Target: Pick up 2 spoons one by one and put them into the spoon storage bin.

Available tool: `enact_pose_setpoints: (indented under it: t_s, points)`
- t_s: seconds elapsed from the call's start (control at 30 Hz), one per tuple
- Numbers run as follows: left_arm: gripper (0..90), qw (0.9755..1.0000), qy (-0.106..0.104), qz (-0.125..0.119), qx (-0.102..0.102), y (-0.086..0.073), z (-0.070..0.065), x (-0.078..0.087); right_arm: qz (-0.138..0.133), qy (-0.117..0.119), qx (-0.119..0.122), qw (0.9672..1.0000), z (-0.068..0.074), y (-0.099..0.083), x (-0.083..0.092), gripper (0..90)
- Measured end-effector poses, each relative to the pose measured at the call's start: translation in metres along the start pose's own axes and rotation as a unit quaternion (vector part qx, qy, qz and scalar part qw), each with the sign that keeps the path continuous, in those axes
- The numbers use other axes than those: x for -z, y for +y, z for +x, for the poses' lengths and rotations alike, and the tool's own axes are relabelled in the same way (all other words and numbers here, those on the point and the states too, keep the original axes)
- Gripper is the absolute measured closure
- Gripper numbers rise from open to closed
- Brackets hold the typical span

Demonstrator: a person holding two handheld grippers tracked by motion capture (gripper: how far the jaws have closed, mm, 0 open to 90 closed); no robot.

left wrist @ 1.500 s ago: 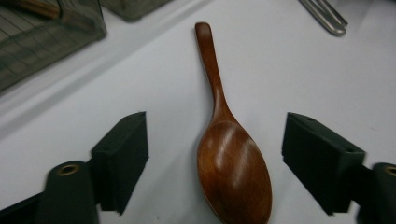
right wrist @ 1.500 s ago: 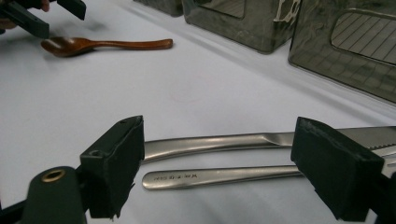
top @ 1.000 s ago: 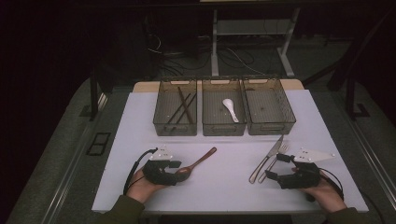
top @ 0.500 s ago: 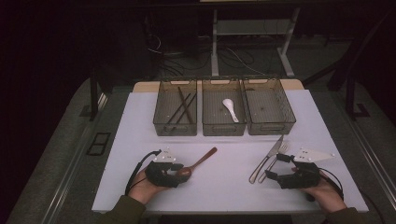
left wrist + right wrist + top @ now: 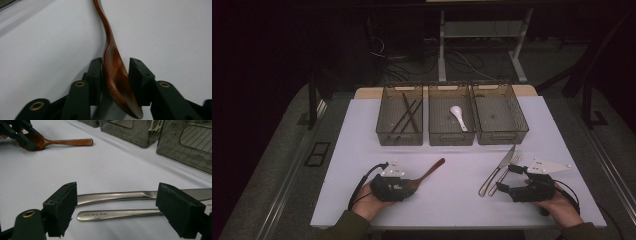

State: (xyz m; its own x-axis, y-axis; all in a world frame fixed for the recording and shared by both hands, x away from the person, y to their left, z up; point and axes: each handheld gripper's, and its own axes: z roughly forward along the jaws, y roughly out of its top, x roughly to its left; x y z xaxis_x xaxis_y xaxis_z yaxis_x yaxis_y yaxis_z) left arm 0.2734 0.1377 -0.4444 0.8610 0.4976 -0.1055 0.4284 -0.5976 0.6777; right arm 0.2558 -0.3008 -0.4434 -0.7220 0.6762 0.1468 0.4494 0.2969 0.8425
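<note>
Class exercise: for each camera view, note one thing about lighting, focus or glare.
High view: lit white table, dark surroundings. Left gripper view: wooden spoon bowl glossy, near tip soft. Right gripper view: knife and fork handles glint; jaws blurred up close.

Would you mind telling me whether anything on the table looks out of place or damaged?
Nothing looks damaged or spilled. The wooden spoon, knife and fork lie loose on the table in front of the three bins, which hold chopsticks and a white spoon.

White table point(image 5: 362, 125) — on it three bins point(image 5: 451, 121), wooden spoon point(image 5: 428, 171), knife point(image 5: 502, 162), fork point(image 5: 507, 167).
</note>
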Motion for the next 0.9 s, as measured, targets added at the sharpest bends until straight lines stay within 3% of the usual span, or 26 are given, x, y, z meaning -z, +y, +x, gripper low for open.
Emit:
enact_pose_setpoints:
  t_s: [0.2,0.37,0.6,0.9]
  points:
    - [76.7,0.9999,0.003,0.012,-0.007,0.004,-0.005,-0.002,-0.001,0.001,0.0,1.0,0.0,0.0,0.0,17.1]
    - [77.9,0.9997,0.016,0.016,-0.003,0.005,-0.007,-0.001,-0.002,0.001,0.0,1.0,0.0,0.0,0.0,17.1]
    - [78.6,0.9992,0.037,-0.007,-0.01,0.008,-0.004,0.012,-0.002,0.003,0.0,1.0,0.0,0.001,0.0,17.1]
    - [78.7,0.9987,0.032,-0.034,-0.022,0.016,-0.001,0.019,-0.002,0.003,0.0,1.0,0.001,0.001,0.0,17.1]
